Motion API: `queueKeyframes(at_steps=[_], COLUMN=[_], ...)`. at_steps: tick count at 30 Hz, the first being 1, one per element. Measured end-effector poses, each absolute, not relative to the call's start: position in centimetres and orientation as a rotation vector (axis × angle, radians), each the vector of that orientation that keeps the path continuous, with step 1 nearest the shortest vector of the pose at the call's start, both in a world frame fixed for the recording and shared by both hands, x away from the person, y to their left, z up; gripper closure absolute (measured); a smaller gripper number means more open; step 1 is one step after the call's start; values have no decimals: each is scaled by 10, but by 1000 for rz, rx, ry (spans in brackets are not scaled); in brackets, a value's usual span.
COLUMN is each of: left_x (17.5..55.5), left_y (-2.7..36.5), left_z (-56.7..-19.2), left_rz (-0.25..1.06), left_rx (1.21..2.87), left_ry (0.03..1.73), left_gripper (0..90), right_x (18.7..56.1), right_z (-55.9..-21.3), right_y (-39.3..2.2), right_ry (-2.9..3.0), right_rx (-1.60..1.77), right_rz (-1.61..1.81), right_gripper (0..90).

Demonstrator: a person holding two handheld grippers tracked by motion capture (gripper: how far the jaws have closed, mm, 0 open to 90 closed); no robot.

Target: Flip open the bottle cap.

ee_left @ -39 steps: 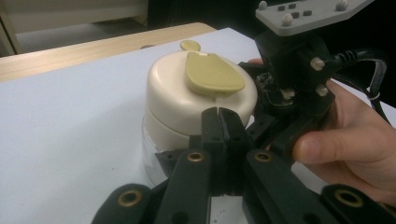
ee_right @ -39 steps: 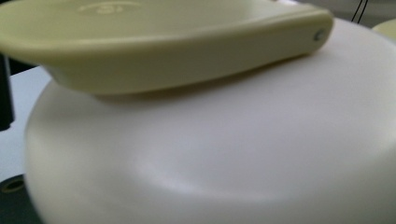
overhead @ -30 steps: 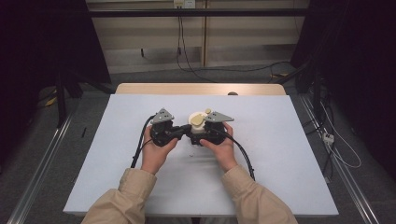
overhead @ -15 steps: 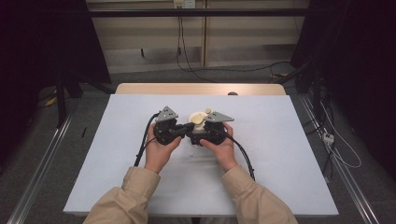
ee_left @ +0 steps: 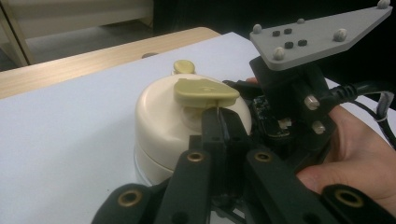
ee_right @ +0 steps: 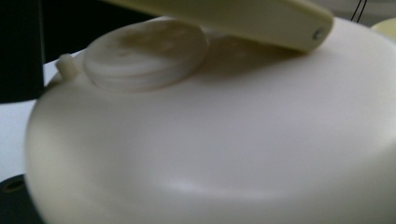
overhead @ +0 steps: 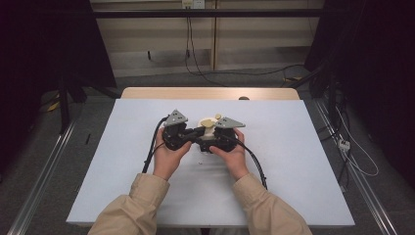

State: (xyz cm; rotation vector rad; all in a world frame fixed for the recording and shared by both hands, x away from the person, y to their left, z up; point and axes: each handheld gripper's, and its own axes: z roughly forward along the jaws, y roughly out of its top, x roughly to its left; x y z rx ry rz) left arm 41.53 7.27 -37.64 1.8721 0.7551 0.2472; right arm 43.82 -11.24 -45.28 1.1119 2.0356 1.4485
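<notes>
While the left gripper pinches shut under the tan flip tab, the round cream plastic container sits mid-table. Whether the right gripper is closed, I cannot tell. Hard prying could tip it.

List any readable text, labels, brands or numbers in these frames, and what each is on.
None readable. The cream round container and its tan lever carry no print. The grey plate on the right gripper has only dots and small black squares. The small circuit board below it is too blurred to read.

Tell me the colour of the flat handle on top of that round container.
Dull olive-yellow handle, on a cream container; clearest in the left gripper view.
</notes>
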Motion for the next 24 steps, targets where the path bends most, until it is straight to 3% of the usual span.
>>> queueKeyframes(at_steps=[24], left_x=[419], left_y=[67], left_z=[-372], left_rz=[253], left_rx=[1866], left_ry=[752], left_gripper=[900], right_x=[438], right_z=[-453], right_y=[-113], right_ry=[2037], right_rx=[1111], right_rz=[1450], right_gripper=[54])
